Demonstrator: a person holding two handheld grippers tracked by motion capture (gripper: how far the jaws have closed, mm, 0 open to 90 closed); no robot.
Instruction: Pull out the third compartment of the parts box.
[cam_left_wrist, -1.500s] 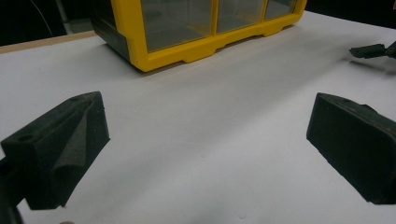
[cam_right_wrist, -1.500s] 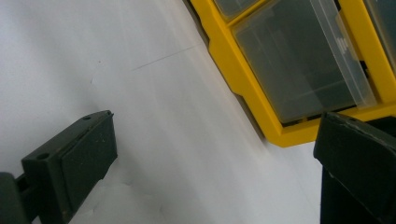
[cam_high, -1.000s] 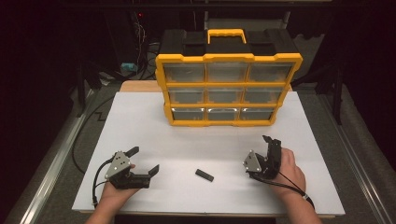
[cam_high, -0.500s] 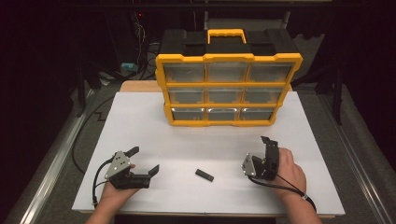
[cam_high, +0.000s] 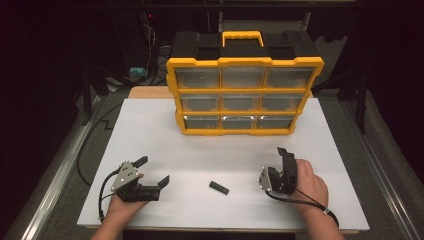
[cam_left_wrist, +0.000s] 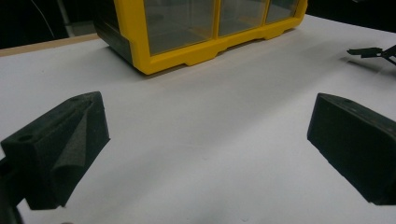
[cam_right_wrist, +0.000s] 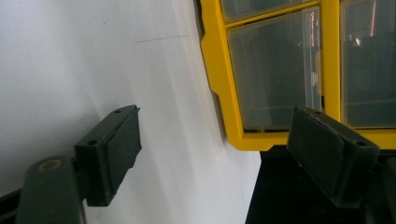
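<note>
A yellow and black organizer case (cam_high: 244, 95) with clear drawers stands upright at the back of the white table (cam_high: 150, 130). A small black piece (cam_high: 218, 187) lies flat near the front, between the two hands. My left gripper (cam_high: 154, 170) rests at the front left, open wide with nothing between its pads (cam_left_wrist: 60, 149). My right gripper (cam_high: 281, 156) is at the front right, rolled onto its side and pointing toward the case (cam_right_wrist: 275, 70). It is open with only air between its pads (cam_right_wrist: 112, 149), and its jaws have just been closing.
The table's front edge (cam_high: 210, 227) runs just under both hands. Dark floor and cables (cam_high: 90, 145) lie off the left side. A metal rail (cam_high: 385, 180) runs along the right. The right gripper's tip (cam_left_wrist: 371, 52) shows far off in the left gripper view.
The right gripper's jaws have drawn a little closer together. Both hands, the black piece and the case have stayed where they were.
</note>
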